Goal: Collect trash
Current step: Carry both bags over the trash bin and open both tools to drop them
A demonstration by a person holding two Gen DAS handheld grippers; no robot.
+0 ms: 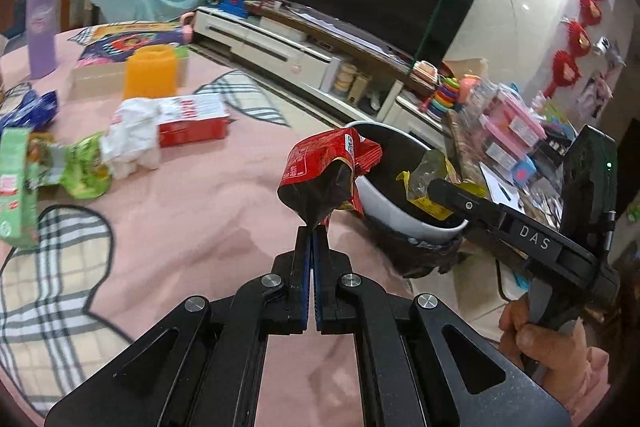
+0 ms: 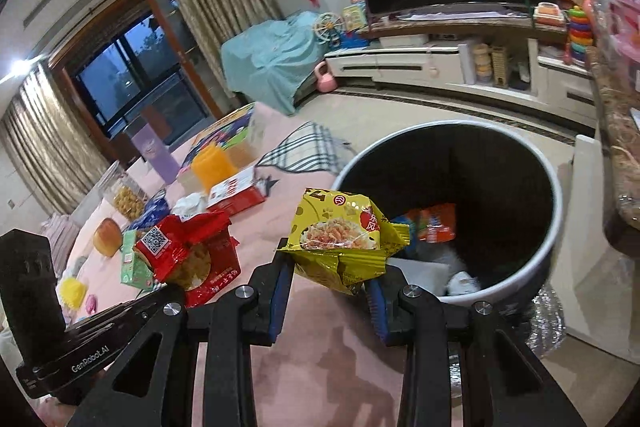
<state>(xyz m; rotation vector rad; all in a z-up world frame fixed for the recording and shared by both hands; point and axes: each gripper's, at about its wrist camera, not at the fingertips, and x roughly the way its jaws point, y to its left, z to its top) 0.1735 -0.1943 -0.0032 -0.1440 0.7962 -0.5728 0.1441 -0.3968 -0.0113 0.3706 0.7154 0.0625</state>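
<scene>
Clamped in left gripper (image 1: 311, 227) a red wrapper (image 1: 324, 175), in right gripper (image 2: 330, 269) a yellow packet (image 2: 344, 239) — carrying both to bin (image 2: 552, 239); next, over the rim and release.

"DAS" on right tool (image 1: 434, 191); "GenRobot.AI" on left tool (image 2: 170, 291).

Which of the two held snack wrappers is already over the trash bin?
The yellow wrapper in the right claw; the red wrapper is beside the bin.

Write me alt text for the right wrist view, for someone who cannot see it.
The right gripper holds a crumpled yellow snack wrapper beside the open white bin, which already contains trash. To its left, the left gripper holds a red wrapper above the pink-covered table.
</scene>
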